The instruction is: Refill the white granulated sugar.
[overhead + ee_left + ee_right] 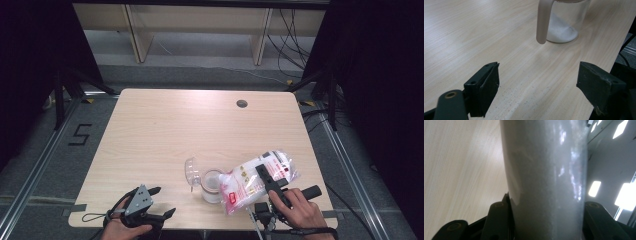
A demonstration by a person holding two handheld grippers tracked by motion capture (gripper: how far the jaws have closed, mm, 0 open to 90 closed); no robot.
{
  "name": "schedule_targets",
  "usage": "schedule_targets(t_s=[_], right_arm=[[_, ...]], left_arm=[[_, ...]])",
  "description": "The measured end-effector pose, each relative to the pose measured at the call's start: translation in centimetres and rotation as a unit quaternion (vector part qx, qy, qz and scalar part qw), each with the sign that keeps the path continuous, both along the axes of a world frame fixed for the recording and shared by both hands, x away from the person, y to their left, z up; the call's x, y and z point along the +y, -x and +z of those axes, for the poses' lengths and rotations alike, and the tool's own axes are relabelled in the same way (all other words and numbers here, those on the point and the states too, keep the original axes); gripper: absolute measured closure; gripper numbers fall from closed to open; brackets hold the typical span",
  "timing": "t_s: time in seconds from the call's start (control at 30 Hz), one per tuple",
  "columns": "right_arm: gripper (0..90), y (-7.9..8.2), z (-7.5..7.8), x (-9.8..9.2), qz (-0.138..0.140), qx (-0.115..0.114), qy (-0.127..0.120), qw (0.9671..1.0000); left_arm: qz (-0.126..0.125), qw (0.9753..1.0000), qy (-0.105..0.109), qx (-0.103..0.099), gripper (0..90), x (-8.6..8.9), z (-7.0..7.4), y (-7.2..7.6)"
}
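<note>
A clear glass jar (212,187) stands near the table's front edge with its hinged lid (191,171) swung open to the left. In the left gripper view a little white powder lies in the jar (564,27), and a pale clasp (542,22) hangs in front of it. My right gripper (264,173) is shut on a clear bag of white granules (252,180) with a red label, tilted with its low end at the jar's rim. Between the right gripper's (546,206) jaws sits the bag (546,170). My left gripper (162,201) (537,75) rests open left of the jar, holding nothing.
The light wooden table (165,130) has a round cable hole (242,103) at the far right. Its front edge runs just under both hands. Wooden shelving legs (137,37) and cables lie on the floor beyond the table.
</note>
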State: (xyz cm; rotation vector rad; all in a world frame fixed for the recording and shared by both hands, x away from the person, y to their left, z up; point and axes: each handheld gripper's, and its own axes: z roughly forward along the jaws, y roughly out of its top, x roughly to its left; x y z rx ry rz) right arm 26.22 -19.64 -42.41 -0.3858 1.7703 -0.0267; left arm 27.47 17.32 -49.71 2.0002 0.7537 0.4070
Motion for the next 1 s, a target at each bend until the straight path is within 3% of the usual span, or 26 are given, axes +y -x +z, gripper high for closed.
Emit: schedule_targets(t_s=[0.03, 0.1, 0.13, 0.2, 0.23, 0.27, 0.4, 0.47, 0.57, 0.6, 0.7, 0.8, 0.87, 0.9, 0.93, 1.0], right_arm=[[58.7, -0.2, 0.3, 0.2, 0.019, -0.006, 0.022, 0.9996], [59.0, -0.1, 0.4, 0.0, 0.011, -0.009, 0.021, 0.9997], [59.1, -0.2, 0.7, 0.0, 0.021, -0.011, 0.03, 0.9993], [59.2, 0.0, 0.6, -0.2, 0.009, -0.009, 0.014, 0.9998], [59.2, -0.1, 0.7, -0.2, 0.013, -0.01, 0.017, 0.9997], [59.3, -0.1, 0.7, -0.1, 0.017, -0.011, 0.021, 0.9996], [59.5, 0.0, 0.8, 0.0, 0.025, -0.01, 0.023, 0.9994], [59.6, 0.1, 0.5, -0.1, 0.014, -0.006, 0.006, 0.9999], [59.7, 0.0, 0.7, 0.0, 0.02, -0.009, 0.017, 0.9996], [59.8, 0.0, 0.7, -0.1, 0.018, -0.008, 0.015, 0.9997], [60.0, 0.0, 0.8, 0.0, 0.024, -0.01, 0.024, 0.9994], [60.2, 0.0, 1.0, 0.0, 0.025, -0.013, 0.029, 0.9992], [60.4, 0.2, 1.0, -0.2, 0.019, -0.013, 0.014, 0.9996], [60.4, 0.2, 1.0, -0.2, 0.02, -0.013, 0.01, 0.9997], [60.5, 0.1, 1.4, -0.1, 0.031, -0.021, 0.025, 0.999], [60.6, 0.3, 1.4, -0.1, 0.025, -0.019, 0.023, 0.9992]], left_arm=[[-0.001, 1.0, -0.001, -0.001, 17.8, 0.0, 0.0, 0.0], [-0.008, 0.9999, -0.008, -0.01, 17.8, 0.1, 0.1, -0.1], [-0.006, 1.0, -0.003, -0.006, 17.8, 0.1, 0.1, -0.1], [-0.004, 1.0, -0.001, -0.004, 17.8, 0.1, 0.1, -0.1], [-0.013, 0.9996, -0.022, -0.013, 17.8, 0.3, 0.2, -0.2], [-0.009, 0.9999, -0.009, -0.01, 17.8, 0.1, 0.1, -0.2], [-0.012, 0.9996, -0.021, -0.012, 17.8, 0.3, 0.2, -0.2], [-0.01, 0.9998, -0.012, -0.011, 17.8, 0.2, 0.1, -0.2], [-0.009, 0.9999, -0.009, -0.011, 17.7, 0.1, 0.1, -0.2], [0.0, 1.0, -0.001, 0.0, 17.8, 0.0, 0.0, 0.0], [-0.009, 0.9998, -0.013, -0.012, 17.8, 0.2, 0.1, -0.2], [0.0, 1.0, 0.0, -0.005, 17.8, 0.1, 0.2, -0.1], [0.003, 0.9999, -0.005, -0.012, 17.8, 0.3, 0.3, -0.1], [0.003, 0.9999, 0.002, -0.013, 17.8, 0.2, 0.2, -0.1], [0.002, 0.9999, -0.002, -0.012, 17.8, 0.3, 0.3, -0.1], [0.0, 0.9999, -0.013, -0.008, 17.8, 0.3, 0.3, -0.1]])
